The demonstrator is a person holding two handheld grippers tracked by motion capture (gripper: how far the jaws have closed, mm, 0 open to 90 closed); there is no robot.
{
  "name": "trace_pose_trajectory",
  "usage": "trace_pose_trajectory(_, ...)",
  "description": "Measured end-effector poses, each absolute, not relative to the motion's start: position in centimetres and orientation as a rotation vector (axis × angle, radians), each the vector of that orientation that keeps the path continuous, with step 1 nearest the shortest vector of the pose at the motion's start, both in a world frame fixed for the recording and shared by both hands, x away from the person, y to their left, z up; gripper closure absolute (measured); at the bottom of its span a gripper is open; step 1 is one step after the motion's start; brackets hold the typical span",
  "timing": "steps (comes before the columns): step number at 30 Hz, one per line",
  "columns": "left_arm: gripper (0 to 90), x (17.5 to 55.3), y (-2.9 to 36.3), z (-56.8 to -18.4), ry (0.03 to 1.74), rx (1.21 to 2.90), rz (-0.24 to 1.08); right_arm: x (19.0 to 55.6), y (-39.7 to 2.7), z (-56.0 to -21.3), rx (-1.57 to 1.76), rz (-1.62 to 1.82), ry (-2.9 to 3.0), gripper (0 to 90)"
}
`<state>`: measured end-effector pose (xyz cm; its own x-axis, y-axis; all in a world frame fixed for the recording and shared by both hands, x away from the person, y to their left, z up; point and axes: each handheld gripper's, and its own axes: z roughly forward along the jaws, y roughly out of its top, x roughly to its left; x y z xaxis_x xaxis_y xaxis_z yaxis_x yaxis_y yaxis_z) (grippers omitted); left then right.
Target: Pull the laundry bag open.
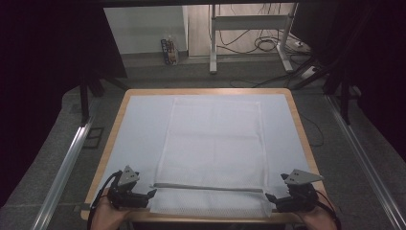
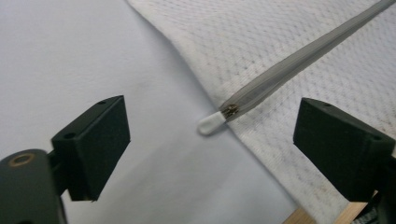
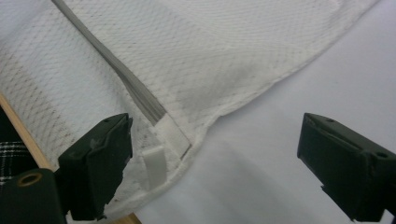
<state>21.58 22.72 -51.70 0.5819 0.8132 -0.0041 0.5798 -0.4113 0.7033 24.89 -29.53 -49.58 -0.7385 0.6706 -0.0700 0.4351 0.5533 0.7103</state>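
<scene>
Mesh laundry bag (image 1: 213,143) lies flat on the pale-covered surface (image 1: 139,120) in the high view, its grey zipper (image 1: 208,187) running across near the person's edge. The left tool (image 1: 152,194) sits just off one near corner and the right tool (image 1: 269,197) just off the other, both released and gripping nothing. The bag looks light, limp and thin, so it would likely sag and fold wherever it is not supported.

From the left gripper view, the jaws stand wide apart, with the zipper's white pull tab (image 2: 212,123) between them, untouched. That tab and the stitched hem beside it look like the firmest holds; the open mesh could snag or stretch.

From the right gripper view, the jaws are likewise spread and empty, over the bag's other corner, where the zipper ends at a white fabric tab (image 3: 154,165). One jaw seems to sit very close to that tab, though contact is hard to judge. The doubled hem there offers a sturdier pinch than the single mesh layer.
</scene>
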Motion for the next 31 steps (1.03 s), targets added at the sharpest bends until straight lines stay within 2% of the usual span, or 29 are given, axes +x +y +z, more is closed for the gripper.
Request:
trace_pose_trajectory(5,4.0,21.0,23.6,-51.5,1.129,2.113,0.472,25.0,-30.4,-49.3,0.931,0.997,2.417,7.2)
trace_pose_trajectory(16,1.6,20.7,25.9,-52.3,1.184,2.053,0.545,25.5,-32.4,-49.7,1.003,0.982,2.355,5.4)
trace_pose_trajectory(22,0.4,21.4,26.5,-53.4,1.225,2.059,0.486,25.9,-33.4,-50.1,1.061,0.987,2.328,4.8)
trace_pose_trajectory(31,0.5,21.5,26.3,-53.4,1.226,2.073,0.485,26.1,-33.5,-50.4,1.070,0.963,2.336,4.7)
